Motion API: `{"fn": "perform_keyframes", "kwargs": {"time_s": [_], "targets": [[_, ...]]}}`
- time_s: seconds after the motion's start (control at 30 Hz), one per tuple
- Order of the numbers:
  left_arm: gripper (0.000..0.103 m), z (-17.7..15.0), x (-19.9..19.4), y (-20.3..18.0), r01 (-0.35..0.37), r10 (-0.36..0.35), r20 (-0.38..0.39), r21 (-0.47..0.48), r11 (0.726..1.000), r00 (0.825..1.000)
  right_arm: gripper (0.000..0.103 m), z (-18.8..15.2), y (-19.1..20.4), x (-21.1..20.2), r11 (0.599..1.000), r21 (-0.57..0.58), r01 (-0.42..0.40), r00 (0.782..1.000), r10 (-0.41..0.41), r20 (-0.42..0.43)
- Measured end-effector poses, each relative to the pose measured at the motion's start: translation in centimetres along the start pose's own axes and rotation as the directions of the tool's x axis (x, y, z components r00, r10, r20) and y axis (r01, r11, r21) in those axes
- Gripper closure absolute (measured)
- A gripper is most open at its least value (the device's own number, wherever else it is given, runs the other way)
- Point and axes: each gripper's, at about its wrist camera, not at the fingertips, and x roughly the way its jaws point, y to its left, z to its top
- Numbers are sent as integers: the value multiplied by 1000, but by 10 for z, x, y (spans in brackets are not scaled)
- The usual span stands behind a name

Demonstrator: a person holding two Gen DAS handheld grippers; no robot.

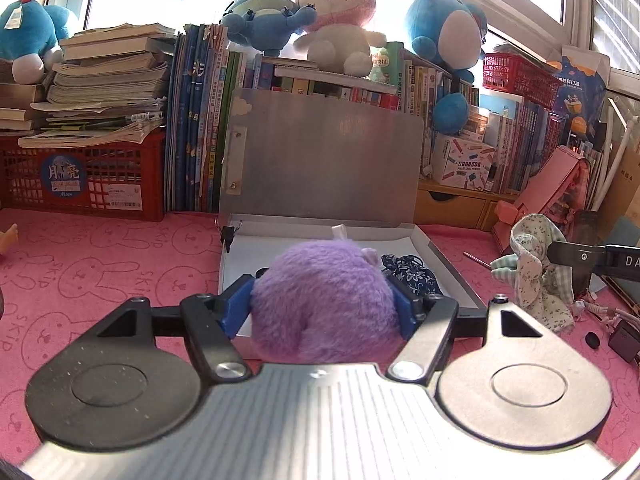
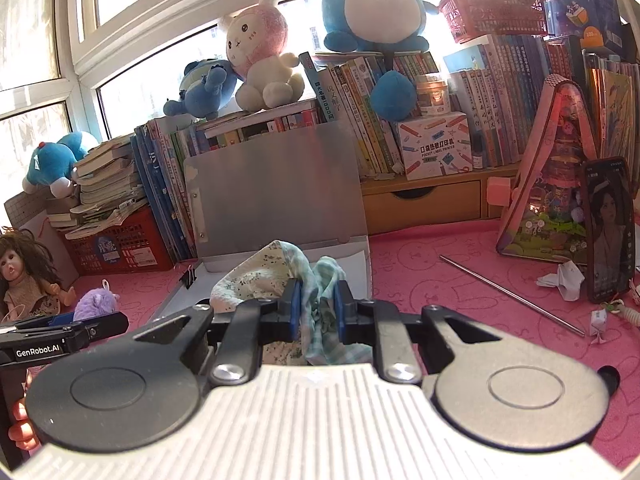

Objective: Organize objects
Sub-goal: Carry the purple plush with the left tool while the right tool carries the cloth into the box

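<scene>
While left hand-held gripper clamps purple plush toy between blue pads, toy sits over near edge of open metal case on bench. Dark floral fabric pouch lies inside case, just right of toy. Right hand-held gripper pinched narrow on floral-and-check cloth doll, held in front of case. Metal rod lies on pink cloth, right of case.

A child's room or study corner at home: a worktop under a pink rabbit-print cloth, rows of colourful children's books against a sunlit window, a pink-and-white plush rabbit and blue stuffed toys atop them, a brown-haired doll beside.
</scene>
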Motion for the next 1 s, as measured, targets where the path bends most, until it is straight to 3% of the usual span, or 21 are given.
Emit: {"fn": "perform_keyframes", "kwargs": {"time_s": [0.37,1.0], "targets": [[29,29,31,11,-42,42,2,22,999,999,82,24,5,25,1000,-9,14,1000,-14,-4],[29,57,137,38,-103,102,-101,-4,995,990,82,52,11,118,1000,-1,31,996,-31,-82]]}}
